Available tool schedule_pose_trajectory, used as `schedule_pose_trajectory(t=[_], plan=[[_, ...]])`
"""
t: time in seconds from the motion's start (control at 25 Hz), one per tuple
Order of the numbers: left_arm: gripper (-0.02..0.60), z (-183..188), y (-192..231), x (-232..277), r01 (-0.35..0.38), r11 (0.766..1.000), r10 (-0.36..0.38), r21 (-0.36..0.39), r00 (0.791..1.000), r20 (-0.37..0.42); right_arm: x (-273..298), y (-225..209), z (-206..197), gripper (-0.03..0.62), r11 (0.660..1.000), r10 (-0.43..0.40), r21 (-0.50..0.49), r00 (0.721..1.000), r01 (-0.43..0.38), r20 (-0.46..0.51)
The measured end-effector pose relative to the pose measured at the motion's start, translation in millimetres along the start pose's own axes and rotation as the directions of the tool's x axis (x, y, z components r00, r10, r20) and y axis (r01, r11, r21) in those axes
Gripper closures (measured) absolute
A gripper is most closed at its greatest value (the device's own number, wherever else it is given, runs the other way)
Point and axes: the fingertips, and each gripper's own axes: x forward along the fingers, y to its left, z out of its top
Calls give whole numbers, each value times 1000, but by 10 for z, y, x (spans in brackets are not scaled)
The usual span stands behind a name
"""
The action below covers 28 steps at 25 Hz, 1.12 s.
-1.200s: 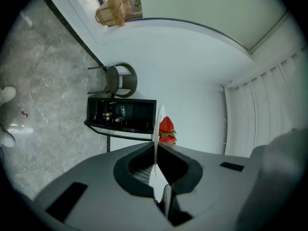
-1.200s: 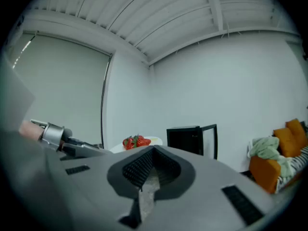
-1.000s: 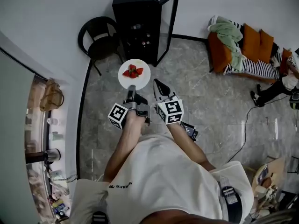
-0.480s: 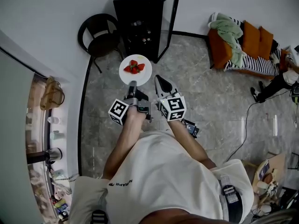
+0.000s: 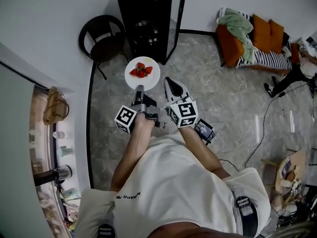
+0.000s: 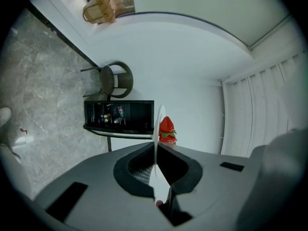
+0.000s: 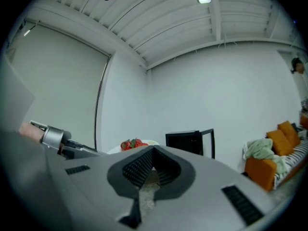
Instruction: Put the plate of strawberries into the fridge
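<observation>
**Holding the strawberry plate in front of the open fridge**

Gripping the near rim of a white plate (image 5: 149,82), the left tongs (image 5: 140,89) are closed on it, the thin edge pinched between the two pads. The plate is in the air above the grey stone floor (image 5: 218,98), with a small heap of red strawberries (image 5: 141,71) at its middle.

The black fridge (image 5: 143,14) stands against the white wall just beyond the plate, and the two do not touch. Its glass door (image 5: 176,24) is swung open to the right. Small items sit on the shelves, too small to tell what they are.

The right tongs (image 5: 170,82) are just beside the left pair, pointing the same way. They are closed, with the tips together and nothing between them.

A black chair (image 5: 101,38) stands left of the fridge. An orange sofa (image 5: 233,46) with a green cloth on it is well apart on the right.
</observation>
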Motion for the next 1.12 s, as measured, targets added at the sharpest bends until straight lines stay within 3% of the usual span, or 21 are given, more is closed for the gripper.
schedule_pose_trajectory(t=[0.48, 1.12], plan=[[571, 269, 138, -2, -4, 1000, 3, -12, 1000, -27, 111, 212, 8, 582, 999, -36, -31, 999, 36, 15], [571, 548, 252, 730, -21, 1000, 21, -12, 1000, -18, 814, -92, -94, 583, 999, -43, -26, 999, 43, 1]])
